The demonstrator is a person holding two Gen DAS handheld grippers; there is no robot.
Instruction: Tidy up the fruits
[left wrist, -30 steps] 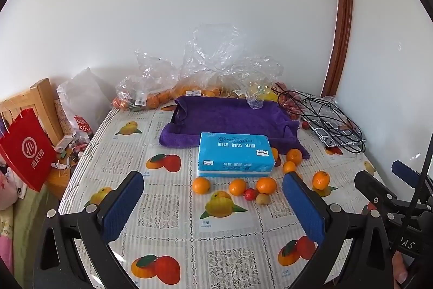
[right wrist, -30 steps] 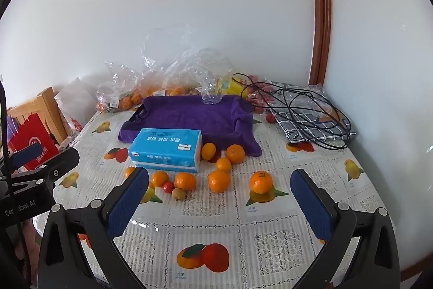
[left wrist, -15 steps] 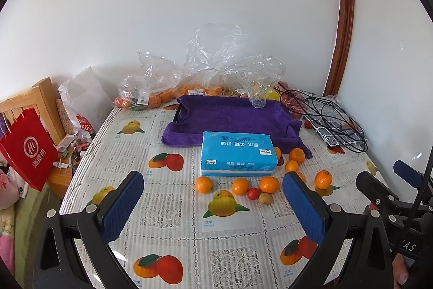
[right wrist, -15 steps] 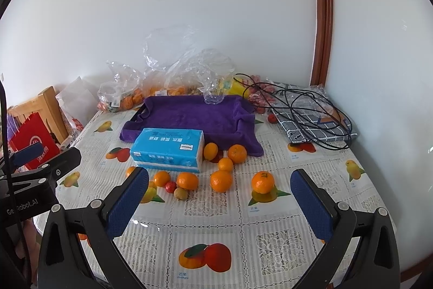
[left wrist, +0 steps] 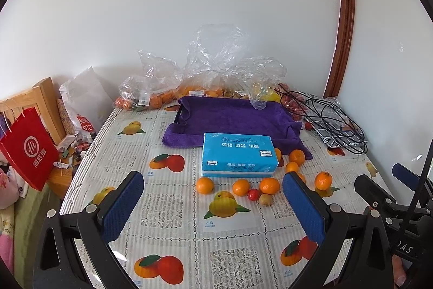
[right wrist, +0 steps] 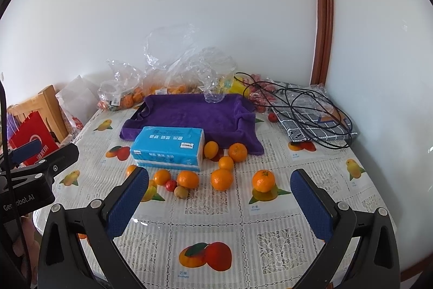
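- Both views had lifted slightly since a second earlier; the left gripper and right gripper stayed spread wide, holding nothing.
- Oranges lay untouched near the tissue box, before the purple tray; sorting looked unstarted.

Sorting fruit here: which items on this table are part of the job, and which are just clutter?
Job:
loose oranges
small red fruit
small tan fruit
purple-towel tray

Clutter:
blue tissue pack
black cables
plastic bags
red paper bag
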